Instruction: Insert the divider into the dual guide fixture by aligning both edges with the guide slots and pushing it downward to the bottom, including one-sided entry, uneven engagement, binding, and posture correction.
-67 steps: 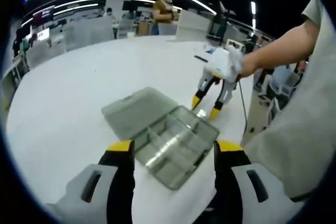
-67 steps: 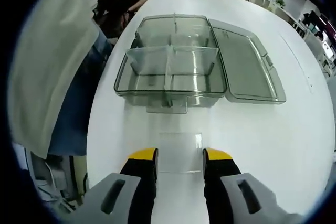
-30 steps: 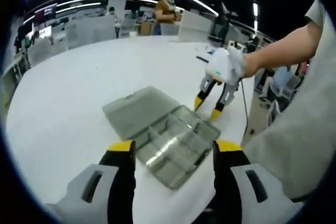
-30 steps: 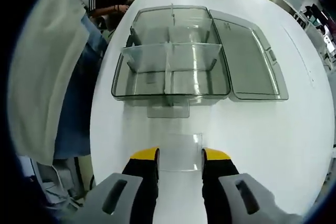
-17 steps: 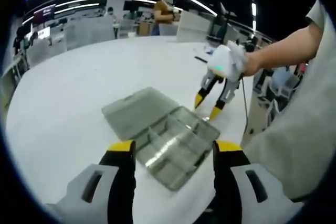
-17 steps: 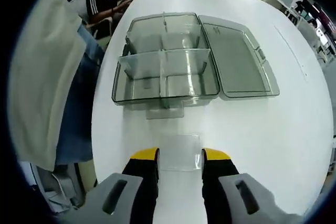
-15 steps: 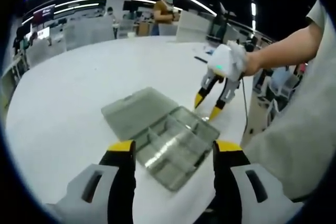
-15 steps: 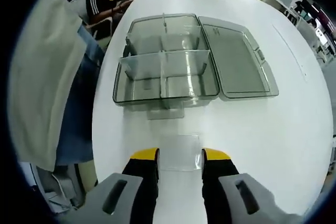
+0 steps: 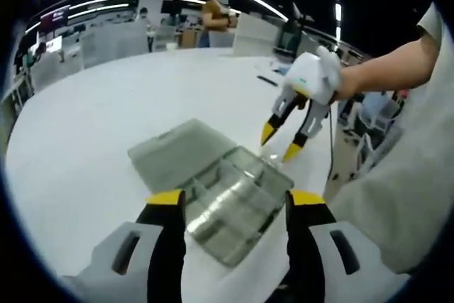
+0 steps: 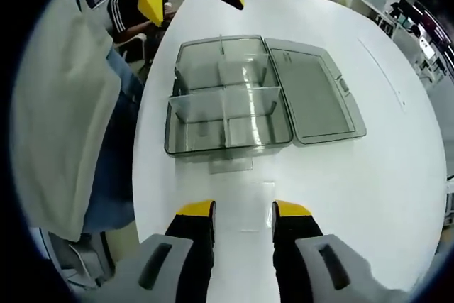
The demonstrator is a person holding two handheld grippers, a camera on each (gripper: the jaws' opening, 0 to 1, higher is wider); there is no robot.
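**Both grippers open above the open compartment box, divider flat on the table**

A smoky clear plastic box (image 10: 228,115) sits on a white table (image 10: 369,189) with its lid (image 10: 313,97) swung open and lying flat to the right in the right gripper view. Inside the box, clear partitions split the tray into compartments: one long wall runs from left to right and a shorter wall crosses it from near to far.

A flat, clear divider (image 10: 245,207) lies on the table on the near side of the box, well clear of the guide slots. It rests just beyond the tips of the right gripper (image 10: 243,211), whose yellow-tipped jaws stand apart with nothing between them. A small clear tab (image 10: 230,164) juts from the near wall of the box, between the box and the divider.

In the left gripper view, the left gripper (image 9: 236,200) hangs over the near end of the box, jaws spread wide and empty. The right gripper appears there on the far right, held in a person's hand (image 9: 345,84), its jaws open and pointing down just beyond the far right corner of the box.

The person's light shirt (image 10: 60,104) fills the left side of the right gripper view. Desks and another person (image 9: 215,15) stand in the far background.
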